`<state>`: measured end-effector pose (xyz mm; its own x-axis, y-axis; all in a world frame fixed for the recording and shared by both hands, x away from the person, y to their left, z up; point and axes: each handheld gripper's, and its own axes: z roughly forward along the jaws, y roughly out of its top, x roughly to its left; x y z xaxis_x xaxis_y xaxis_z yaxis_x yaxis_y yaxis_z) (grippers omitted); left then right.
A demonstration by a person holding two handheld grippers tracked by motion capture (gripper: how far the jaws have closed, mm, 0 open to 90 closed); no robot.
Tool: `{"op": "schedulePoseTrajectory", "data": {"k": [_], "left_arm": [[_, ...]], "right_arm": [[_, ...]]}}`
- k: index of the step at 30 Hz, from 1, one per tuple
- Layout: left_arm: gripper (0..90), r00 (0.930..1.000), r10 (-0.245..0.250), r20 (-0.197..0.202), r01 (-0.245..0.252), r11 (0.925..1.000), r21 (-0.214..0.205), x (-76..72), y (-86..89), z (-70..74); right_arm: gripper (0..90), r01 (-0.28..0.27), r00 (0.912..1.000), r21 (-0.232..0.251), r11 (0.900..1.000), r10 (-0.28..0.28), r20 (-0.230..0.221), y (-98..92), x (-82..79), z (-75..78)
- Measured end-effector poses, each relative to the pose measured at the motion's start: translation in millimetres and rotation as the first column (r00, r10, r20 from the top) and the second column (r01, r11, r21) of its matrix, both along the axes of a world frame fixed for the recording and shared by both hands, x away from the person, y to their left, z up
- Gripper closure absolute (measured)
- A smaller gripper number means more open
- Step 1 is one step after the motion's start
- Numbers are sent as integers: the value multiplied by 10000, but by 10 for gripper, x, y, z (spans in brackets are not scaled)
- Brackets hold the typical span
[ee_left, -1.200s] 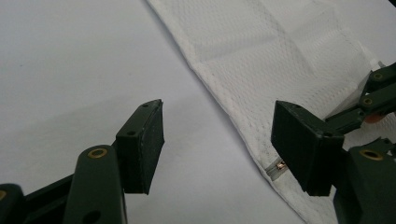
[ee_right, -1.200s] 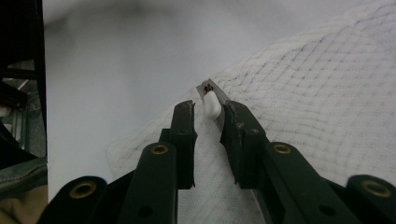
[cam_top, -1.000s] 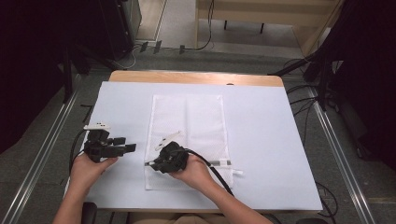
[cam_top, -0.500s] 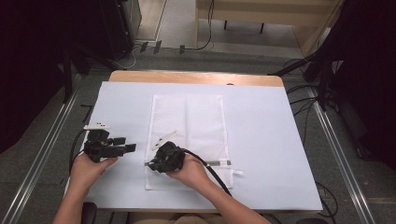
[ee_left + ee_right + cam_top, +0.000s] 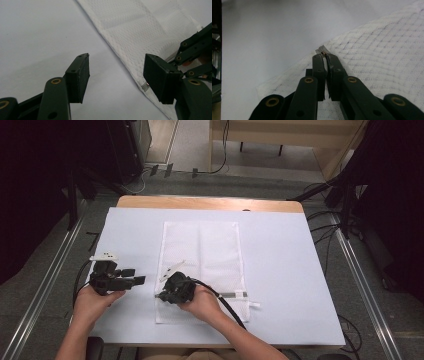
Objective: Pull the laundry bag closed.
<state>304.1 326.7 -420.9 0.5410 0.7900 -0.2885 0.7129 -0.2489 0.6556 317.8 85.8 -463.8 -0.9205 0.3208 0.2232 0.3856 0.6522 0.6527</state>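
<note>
My right tongs (image 5: 325, 58) clenched on small metal zipper pull (image 5: 322, 50) of white mesh laundry bag (image 5: 210, 255); left tongs (image 5: 117, 75) released, beside bag edge on bench (image 5: 290, 270).

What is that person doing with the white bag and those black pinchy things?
A person holds a gripper in each hand over a white mesh bag lying flat on a white table cover. The right gripper is pinched shut on the zipper pull at the bag's edge. The left gripper is open, hovering beside that edge without touching the bag.
</note>
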Motion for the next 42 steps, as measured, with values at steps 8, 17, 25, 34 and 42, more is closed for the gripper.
{"op": "schedulePoseTrajectory", "data": {"k": [8, 17, 25, 34, 42], "left_arm": [[460, 9977, -674, 94, 672, 9975, 203, -64, -79, -28], [482, 9924, -960, -773, 954, 9954, -120, -108, -113, -83], [511, 9781, -1795, -1050, 1807, 9835, 25, -142, -224, -126], [504, 9661, -2128, -1460, 2184, 9756, 237, -101, -320, -195], [591, 9586, -2381, -1559, 2425, 9701, 94, -66, -376, -221]], "right_arm": [[874, 2, 9999, 147, 9999, -3, 105, -36, 8, 77], [874, 44, 9998, 270, 9996, -48, 167, -53, 29, 150], [874, 107, 9996, 468, 9988, -118, 247, -39, 60, 226], [874, 200, 9995, 720, 9972, -217, 232, -52, 61, 291], [874, 30, 9998, 1019, 9948, -47, 169, -62, 51, 332]]}}
